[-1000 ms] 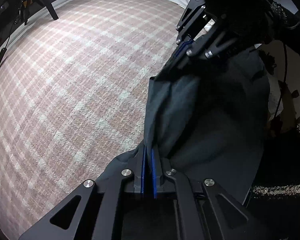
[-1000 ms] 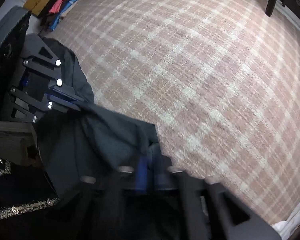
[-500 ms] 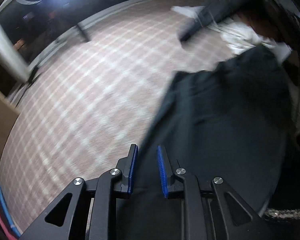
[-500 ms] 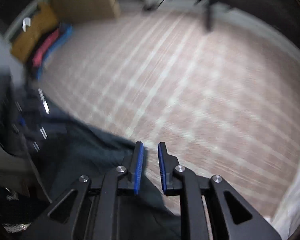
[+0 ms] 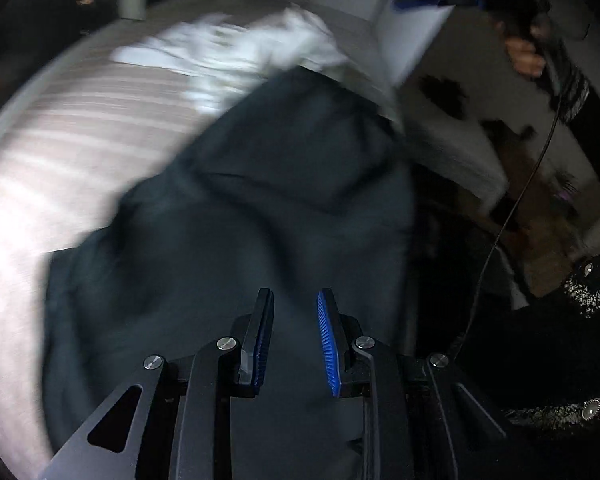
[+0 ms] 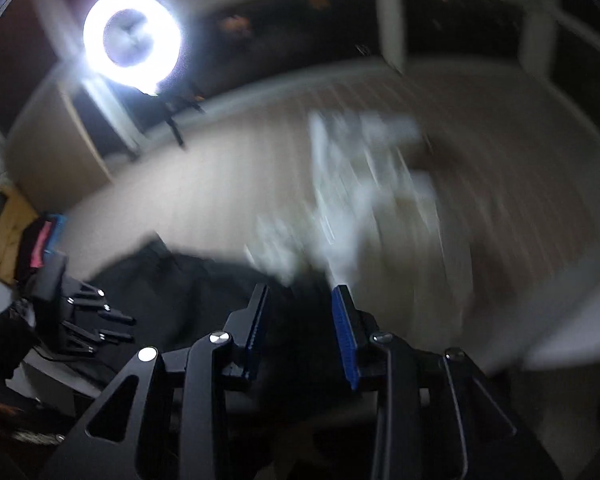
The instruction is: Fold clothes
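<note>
Dark garment (image 5: 260,208): lies in a loose, rumpled heap on the checked carpet (image 5: 60,128), just in front of the left hand-held gripper, with ridges and overlapping layers showing. Blur hides whether any of these is a neat fold.
White clothes (image 5: 236,52): a pale pile farther out on the carpet, touching or just overlapping the dark garment's far edge; in the right wrist view it smears across the middle of the floor.
Left hand-held gripper (image 5: 294,336): fingers parted to a moderate gap, nothing between them, poised above the near part of the dark garment.
Right hand-held gripper (image 6: 302,328): fingers spread apart, empty, tilted up toward the room and the ring light (image 6: 132,40). From the left view it shows high at the upper right, well clear of the cloth.
Folded stack (image 6: 40,240): coloured items at the far left edge of the carpet.
Step in hand: both tools are free of cloth. This fits either a release between folds of the dark garment, or a move on to the white pile.
Next move calls for: a slower, steadier aim before any closing, picking a clear edge or corner of whichever piece is taken.
</note>
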### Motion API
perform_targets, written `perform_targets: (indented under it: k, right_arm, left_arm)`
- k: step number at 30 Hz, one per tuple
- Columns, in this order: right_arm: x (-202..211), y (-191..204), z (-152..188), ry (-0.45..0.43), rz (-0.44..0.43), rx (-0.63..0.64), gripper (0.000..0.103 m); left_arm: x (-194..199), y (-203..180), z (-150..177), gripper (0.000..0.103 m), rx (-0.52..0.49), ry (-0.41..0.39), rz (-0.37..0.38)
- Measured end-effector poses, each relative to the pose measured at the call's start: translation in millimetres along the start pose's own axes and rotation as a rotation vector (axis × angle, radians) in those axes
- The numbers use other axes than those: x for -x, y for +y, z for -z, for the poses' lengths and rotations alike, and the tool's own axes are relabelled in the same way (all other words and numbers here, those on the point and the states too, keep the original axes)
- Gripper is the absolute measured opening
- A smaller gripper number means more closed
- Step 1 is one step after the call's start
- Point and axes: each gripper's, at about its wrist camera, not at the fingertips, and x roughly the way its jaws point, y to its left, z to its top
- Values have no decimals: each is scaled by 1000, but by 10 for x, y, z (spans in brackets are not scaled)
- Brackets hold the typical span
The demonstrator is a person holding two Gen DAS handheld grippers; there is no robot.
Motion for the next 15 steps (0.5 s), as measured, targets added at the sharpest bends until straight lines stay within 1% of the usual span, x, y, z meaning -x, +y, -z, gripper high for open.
perform_targets:
  k: [1, 3, 5, 6, 7, 9, 11, 12, 13, 14, 15]
  right_arm:
    - [-109, -83, 102, 17, -11, -31, 32]
    - [-328, -249, 307, 50, -34, -92, 32]
    - [-547, -415, 512, 83, -56, -153, 32]
    - [-656, -499, 614, 99, -68, -183, 32]
    - [-765, -582, 716, 116, -79, -214, 32]
    - [-883, -656, 776, 106, -124, -249, 32]
    - [-937, -630, 758, 95, -157, -242, 32]
    - [-962, -609, 748, 91, -171, -235, 32]
    - [-987, -588, 737, 87, -185, -229, 32]
    - [-1015, -556, 720, 91, -181, -210, 32]
    - [-1054, -513, 707, 98, -173, -185, 32]
  left_arm:
    - [-121, -112, -10, 22, -19, 17, 28]
    - [-370, -311, -15, 22, -60, 65, 59]
    - [-586, -427, 12, 22, -85, 132, 70]
    - [-639, -470, 14, 21, -95, 151, 71]
    - [-637, -500, 4, 22, -103, 155, 71]
    - [-613, -544, -16, 22, -105, 160, 67]
    - [-518, -547, -66, 22, -62, 138, 65]
    - [-478, -576, -84, 25, -52, 124, 69]
    - [-442, -623, -83, 32, -53, 110, 66]
    - [-434, -673, -91, 36, -67, 94, 53]
    - [-453, -729, -115, 45, -82, 80, 39]
